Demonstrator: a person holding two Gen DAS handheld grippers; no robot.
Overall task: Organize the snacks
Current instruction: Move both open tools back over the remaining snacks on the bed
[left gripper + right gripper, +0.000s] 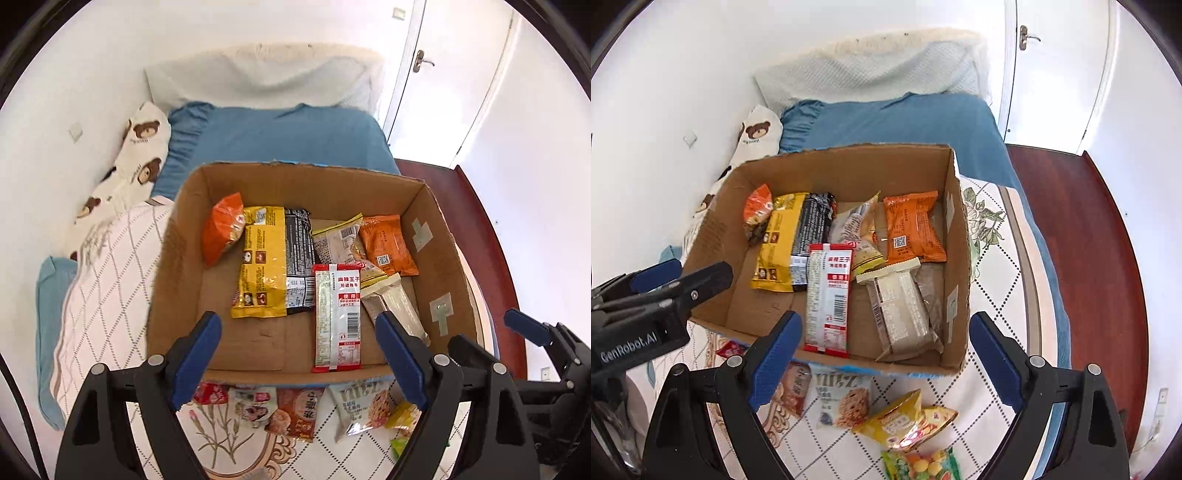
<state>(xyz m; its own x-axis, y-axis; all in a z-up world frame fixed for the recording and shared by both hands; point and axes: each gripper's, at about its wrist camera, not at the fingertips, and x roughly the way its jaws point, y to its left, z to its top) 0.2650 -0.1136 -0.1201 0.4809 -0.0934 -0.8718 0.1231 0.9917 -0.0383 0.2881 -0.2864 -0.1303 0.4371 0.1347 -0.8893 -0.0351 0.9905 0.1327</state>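
Your cardboard box (177, 236) sits on the bed, on a quilted cover (997, 266), and already holds a row of snacks: an orange bag (221, 232) leaning at the left wall, a yellow packet (262, 266) overlapping a black packet (299, 251), a red-and-white strip packet (338, 314) lying lengthwise in the middle, an orange packet (388, 243) at the right wall and a clear-wrapped wafer pack (905, 310) in front of it.

More snacks lie loose on the cover just before the box's near wall, among them a white cereal-bar packet (846, 398). The right view alone shows a yellow bag (897, 421) and a green candy bag (919, 465) clearly.

Your left tool (299, 354) hangs over the box's near edge, fingers apart, nothing between them. Your right tool (886, 360) hovers likewise, fingers wide and empty. Each view catches the other tool at its side.

Behind the box lie a blue pillow (280, 136) and a bear-print pillow (144, 147).
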